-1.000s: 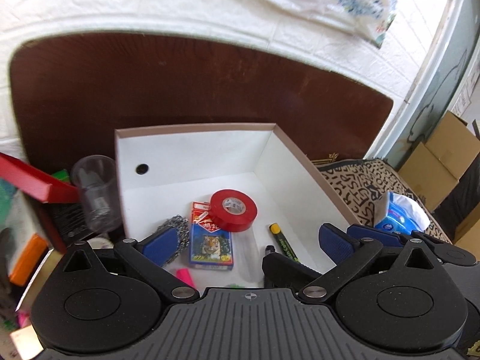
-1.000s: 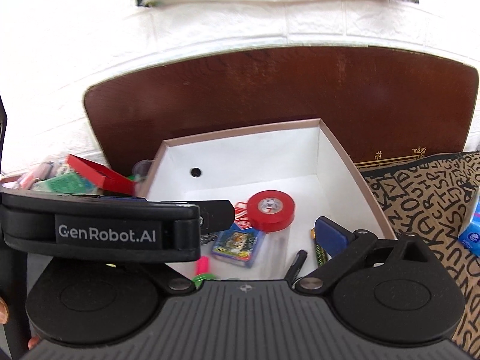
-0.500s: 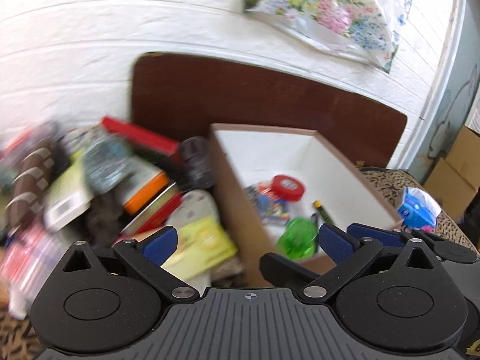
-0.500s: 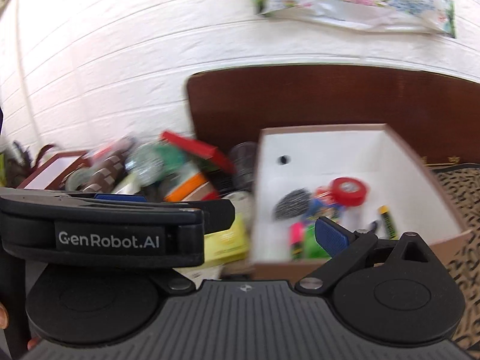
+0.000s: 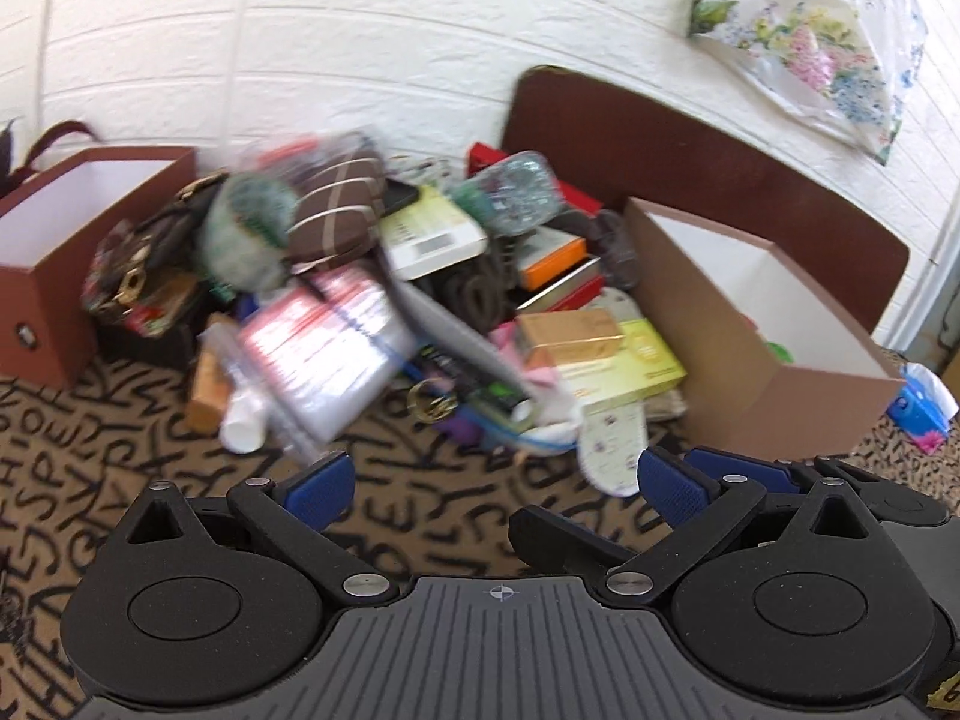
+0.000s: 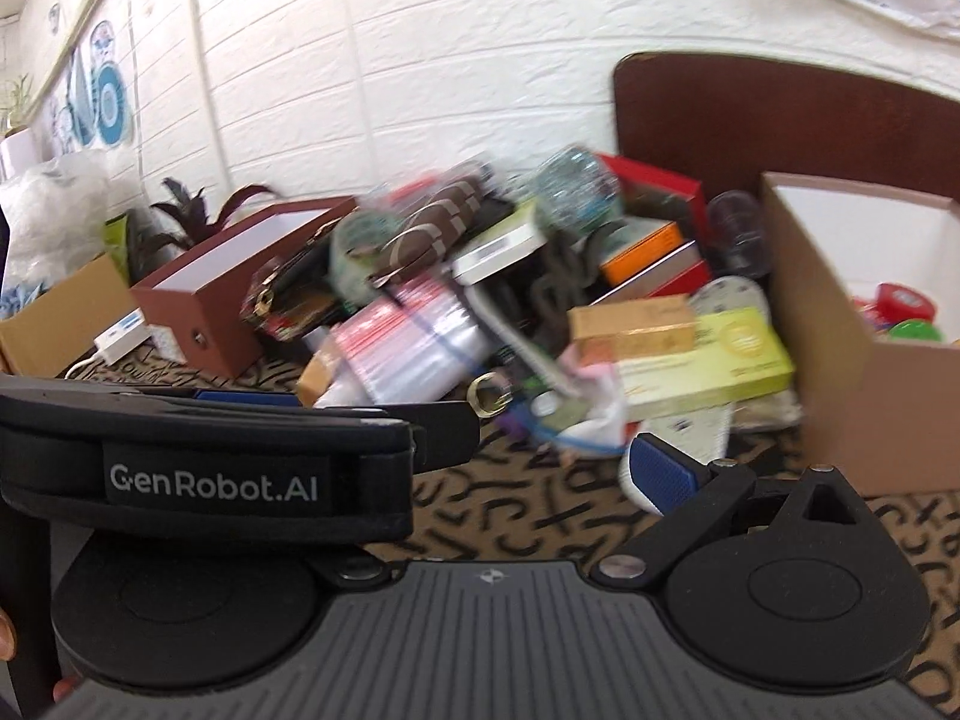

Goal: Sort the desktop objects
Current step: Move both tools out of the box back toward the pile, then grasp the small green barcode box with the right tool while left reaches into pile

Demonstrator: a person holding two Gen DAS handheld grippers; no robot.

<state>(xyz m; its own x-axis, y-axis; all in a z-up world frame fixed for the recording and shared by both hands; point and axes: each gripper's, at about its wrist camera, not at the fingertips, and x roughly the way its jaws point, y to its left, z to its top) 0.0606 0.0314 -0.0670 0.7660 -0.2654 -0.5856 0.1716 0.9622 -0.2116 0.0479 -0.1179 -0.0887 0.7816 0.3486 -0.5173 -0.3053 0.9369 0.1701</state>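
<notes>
A blurred pile of desktop clutter (image 5: 420, 300) lies on the patterned cloth between two brown boxes. In it I make out a yellow-green box (image 5: 636, 360), a gold box (image 5: 570, 333), a clear red-printed packet (image 5: 324, 354), a brown striped case (image 5: 336, 210) and a gold ring (image 5: 429, 405). My left gripper (image 5: 495, 489) hovers open and empty just in front of the pile. My right gripper (image 6: 492, 468) is also open and empty; only its right fingertip (image 6: 660, 474) shows. The right box (image 6: 840, 408) holds red tape (image 6: 906, 300) and a green item (image 6: 915, 330).
An open brown box (image 5: 54, 252) stands left of the pile. The black strapped housing (image 6: 210, 474) of the left device blocks the right wrist view's left side. A blue tissue pack (image 5: 921, 402) lies beyond the right box. A dark headboard and white brick wall stand behind.
Both views have pulled back from above the right box and swung left onto the pile. Both grippers have stayed open and empty.
</notes>
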